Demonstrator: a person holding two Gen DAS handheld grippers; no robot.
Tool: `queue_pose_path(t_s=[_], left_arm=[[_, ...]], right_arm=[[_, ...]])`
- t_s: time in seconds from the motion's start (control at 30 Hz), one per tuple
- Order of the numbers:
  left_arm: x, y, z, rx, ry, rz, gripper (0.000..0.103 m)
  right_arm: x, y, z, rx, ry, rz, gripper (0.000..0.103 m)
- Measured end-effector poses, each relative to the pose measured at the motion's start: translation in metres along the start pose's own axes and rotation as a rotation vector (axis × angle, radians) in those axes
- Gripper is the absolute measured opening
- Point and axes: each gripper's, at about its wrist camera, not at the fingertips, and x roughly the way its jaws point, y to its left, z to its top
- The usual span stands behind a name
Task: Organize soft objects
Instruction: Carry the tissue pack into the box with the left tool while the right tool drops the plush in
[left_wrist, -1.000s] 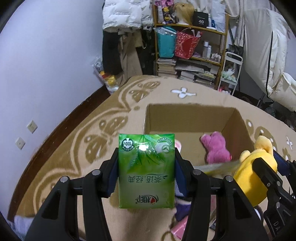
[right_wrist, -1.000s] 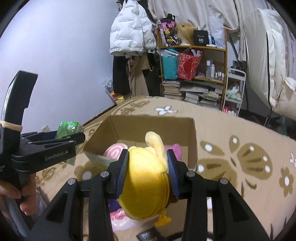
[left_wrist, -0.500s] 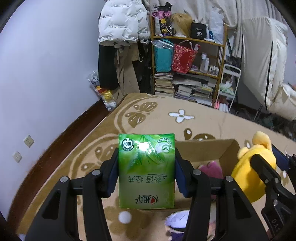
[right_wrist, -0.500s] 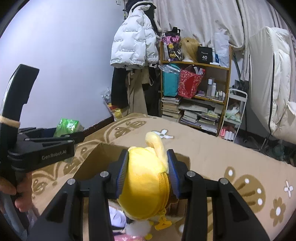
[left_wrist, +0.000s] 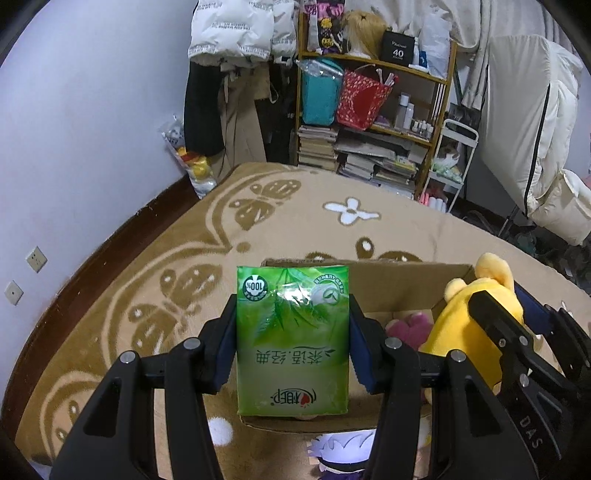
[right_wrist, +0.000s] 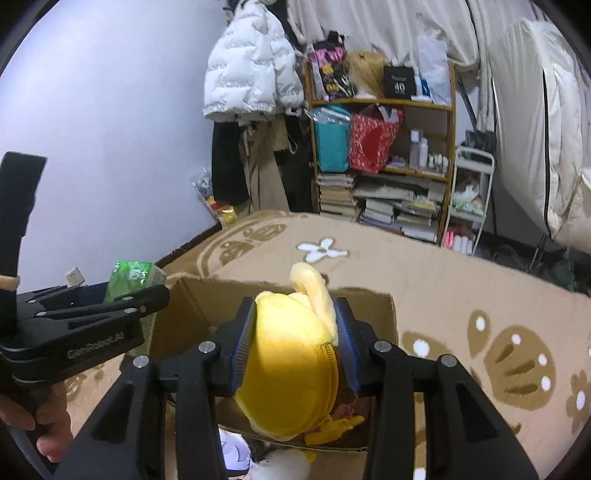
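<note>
Brown flower-patterned blanket (left_wrist: 332, 229) carries an open cardboard box (left_wrist: 399, 284). Left gripper (left_wrist: 293, 343) fingers clamp a green tissue pack (left_wrist: 293, 339) above the box's near edge; right gripper (right_wrist: 295, 354) fingers squeeze a yellow plush (right_wrist: 291, 365) over its opening, probably poised for dropping inside.

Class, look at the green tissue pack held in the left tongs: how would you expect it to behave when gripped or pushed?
The tissue pack probably gives a little: the left tongs press its sides, yet it keeps its flat shape. Its shiny wrapper shows glare, so it may be slippery. It looks light for its size, held by its edges alone without sagging.
</note>
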Motion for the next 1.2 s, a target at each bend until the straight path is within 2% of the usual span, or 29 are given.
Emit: queue_pose_path(t_s=[0.17,0.37,0.47,0.5,0.6,0.7,0.77,0.83,1.03,1.2], left_arm=[[0.010,0.002,-0.007,-0.019,0.034,-0.022,0.051],[0.013,0.000,-0.016,-0.002,0.050,-0.017,0.053],[0.010,-0.002,-0.018,0.010,0.054,-0.014,0.059],[0.009,-0.002,-0.018,0.012,0.049,-0.004,0.063],[0.004,-0.002,-0.018,0.019,0.041,0.009,0.077],[0.000,-0.001,-0.020,0.016,0.039,0.020,0.081],[-0.005,0.001,-0.021,0.011,0.043,0.016,0.087],[-0.009,0.002,-0.022,0.005,0.040,0.008,0.098],[-0.032,0.004,-0.025,0.021,-0.006,0.050,0.103],[-0.044,0.007,-0.029,0.029,-0.010,0.084,0.103]], right_arm=[[0.003,-0.010,-0.007,0.065,0.022,-0.015,0.051],[-0.002,-0.012,-0.009,0.051,0.026,-0.008,0.051],[-0.009,-0.014,-0.009,0.057,0.018,-0.008,0.057],[-0.012,-0.015,-0.008,0.058,0.011,-0.012,0.063],[-0.019,-0.016,-0.006,0.058,-0.003,-0.019,0.070],[-0.024,-0.017,-0.006,0.067,-0.007,-0.014,0.083],[-0.029,-0.017,-0.006,0.072,-0.008,-0.016,0.086],[-0.033,-0.016,-0.007,0.075,-0.005,-0.017,0.091],[-0.048,-0.013,-0.010,0.083,-0.005,-0.012,0.101],[-0.065,-0.007,-0.012,0.059,-0.019,-0.022,0.103]])
